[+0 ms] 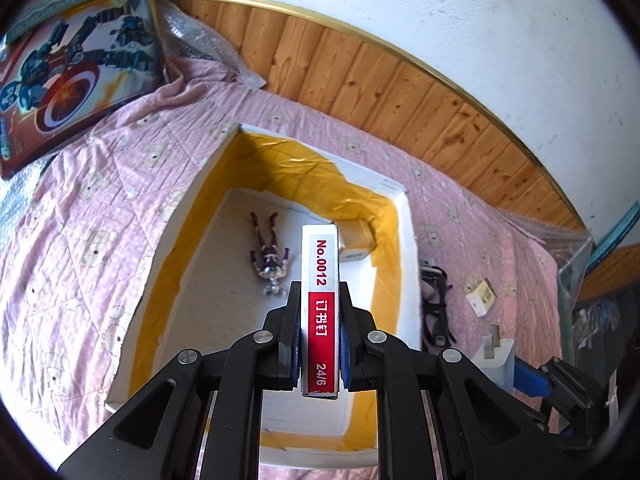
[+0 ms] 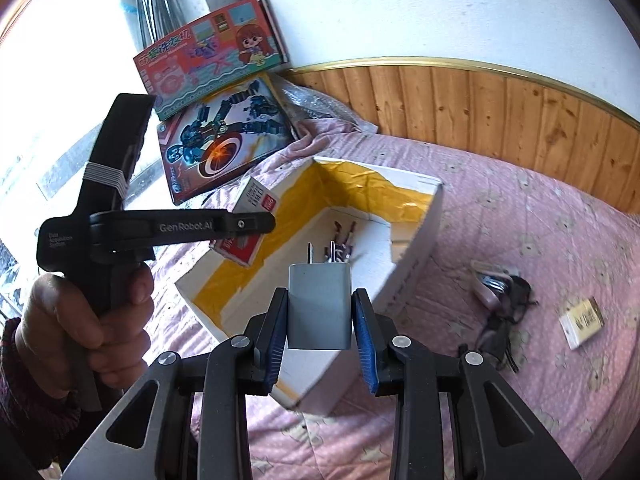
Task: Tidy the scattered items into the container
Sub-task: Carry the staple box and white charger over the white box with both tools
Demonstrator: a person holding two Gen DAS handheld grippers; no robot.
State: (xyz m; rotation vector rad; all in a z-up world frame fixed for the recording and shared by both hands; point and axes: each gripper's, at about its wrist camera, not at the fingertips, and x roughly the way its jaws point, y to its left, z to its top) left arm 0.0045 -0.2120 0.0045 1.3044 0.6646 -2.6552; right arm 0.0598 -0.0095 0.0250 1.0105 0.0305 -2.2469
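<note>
Bedspread, pink with a bear print, fills the left wrist view, and on it sits the open white box (image 1: 404, 248) lined with yellow tape, the landmark for everything else. The left tool (image 1: 319, 338) is pinching a slim red and white staple box (image 1: 320, 304) upright between its blue pads, held above the box's open mouth. Inside the box lie a small purple figurine (image 1: 270, 254) and a small carton (image 1: 354, 242) in the far right corner. Right of the box, outside it on the bedspread, lie black glasses (image 1: 436, 312) and a small pale packet (image 1: 482, 296). Left of the box, two toy cartons (image 1: 76, 80) lean by the wall.

Right wrist view: the right tool (image 2: 320, 334) is partly spread and pinching a white plug charger (image 2: 319, 306), prongs pointing away, over the near corner of the box. To the box's left, a hand (image 2: 86, 330) grips the left tool's handle, with the staple box poised at the box's left rim.

To finish this step well, I would judge it best to bring the staple box lower over bare floor inside the box, clear of the figurine, and spread the pads only when it is well inside the walls. The charger should follow into free space, not onto the rim.
</note>
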